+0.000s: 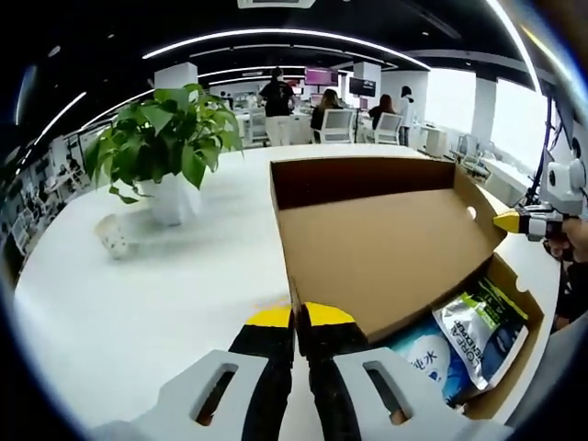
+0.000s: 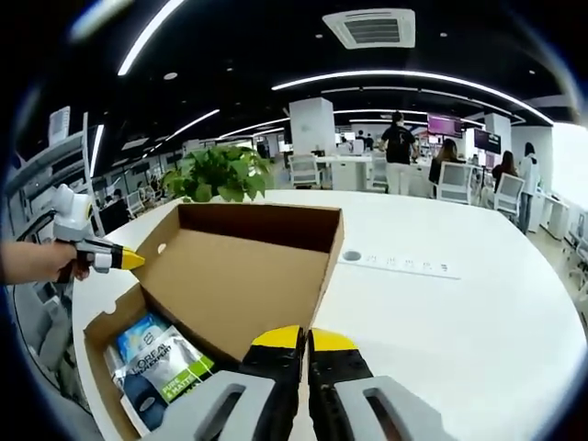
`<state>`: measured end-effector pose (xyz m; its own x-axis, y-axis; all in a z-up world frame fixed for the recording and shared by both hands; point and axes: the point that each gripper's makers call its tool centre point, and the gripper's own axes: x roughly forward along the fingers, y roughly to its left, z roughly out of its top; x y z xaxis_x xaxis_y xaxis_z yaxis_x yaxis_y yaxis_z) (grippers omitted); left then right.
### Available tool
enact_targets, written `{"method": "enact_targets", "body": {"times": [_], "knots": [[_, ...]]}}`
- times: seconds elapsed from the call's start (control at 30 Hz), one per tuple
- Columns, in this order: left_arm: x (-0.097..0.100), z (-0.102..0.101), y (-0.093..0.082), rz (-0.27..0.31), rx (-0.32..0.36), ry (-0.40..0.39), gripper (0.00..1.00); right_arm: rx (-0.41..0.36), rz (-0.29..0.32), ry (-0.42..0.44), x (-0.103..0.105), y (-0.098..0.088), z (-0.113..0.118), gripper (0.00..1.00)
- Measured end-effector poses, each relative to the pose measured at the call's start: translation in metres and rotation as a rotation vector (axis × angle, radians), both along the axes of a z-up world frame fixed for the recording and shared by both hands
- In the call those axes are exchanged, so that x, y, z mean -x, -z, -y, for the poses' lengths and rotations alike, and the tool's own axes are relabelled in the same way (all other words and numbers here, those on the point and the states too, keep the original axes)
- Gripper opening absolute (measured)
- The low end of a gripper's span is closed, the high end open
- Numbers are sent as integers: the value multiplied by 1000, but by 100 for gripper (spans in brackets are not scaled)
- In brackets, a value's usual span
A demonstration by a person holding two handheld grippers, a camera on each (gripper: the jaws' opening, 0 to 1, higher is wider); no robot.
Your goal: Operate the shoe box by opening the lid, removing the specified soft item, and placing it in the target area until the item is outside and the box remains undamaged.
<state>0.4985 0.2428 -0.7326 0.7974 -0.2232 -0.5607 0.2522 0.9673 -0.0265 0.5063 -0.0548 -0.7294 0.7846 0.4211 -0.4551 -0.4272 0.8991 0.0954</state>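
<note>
White round worktop (image 1: 165, 303), open-plan office behind. Cardboard shoe box (image 1: 510, 363) sits on it with the lid (image 1: 386, 239) raised partway, tilted up and back over the box, brown inside facing the cameras.

Left gripper (image 1: 296, 322): yellow-tipped jaws pressed together at the near edge of the lid. Whether they pinch the cardboard or merely touch it, cannot tell. In the right gripper view the same gripper (image 2: 124, 260) comes in from the left, a hand (image 2: 46, 262) behind it, tip at the lid's side edge.

Right gripper (image 2: 303, 342): jaws together, tips meeting the lid's lower edge; grip on the cardboard not clear. In the left gripper view it (image 1: 514, 220) enters from the right, tip against the lid's far corner.

Soft item: blue and white pouches (image 2: 156, 367) lie inside the box under the raised lid, also visible in the left gripper view (image 1: 473, 335).

Potted plant (image 1: 165, 147) in a white pot stands on the worktop well apart from the box. A small white patterned object (image 1: 112, 237) lies near the pot. People and chairs in the background.
</note>
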Motion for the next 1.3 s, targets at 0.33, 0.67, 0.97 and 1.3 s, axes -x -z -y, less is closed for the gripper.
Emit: {"method": "enact_targets", "body": {"times": [0.33, 0.67, 0.97, 1.3], "knots": [[-5, -1, 3, -13, 12, -7, 1, -12, -21, 5, -6, 6, 0, 0], [-13, -3, 8, -40, 29, -30, 1, -4, -38, -10, -12, 13, 1, 0], [-15, -2, 12, -57, 37, -38, 2, -7, -55, -6, -16, 19, 0, 0], [-18, -2, 17, -80, 59, -61, 2, -17, -80, 13, -19, 24, 1, 0]]}}
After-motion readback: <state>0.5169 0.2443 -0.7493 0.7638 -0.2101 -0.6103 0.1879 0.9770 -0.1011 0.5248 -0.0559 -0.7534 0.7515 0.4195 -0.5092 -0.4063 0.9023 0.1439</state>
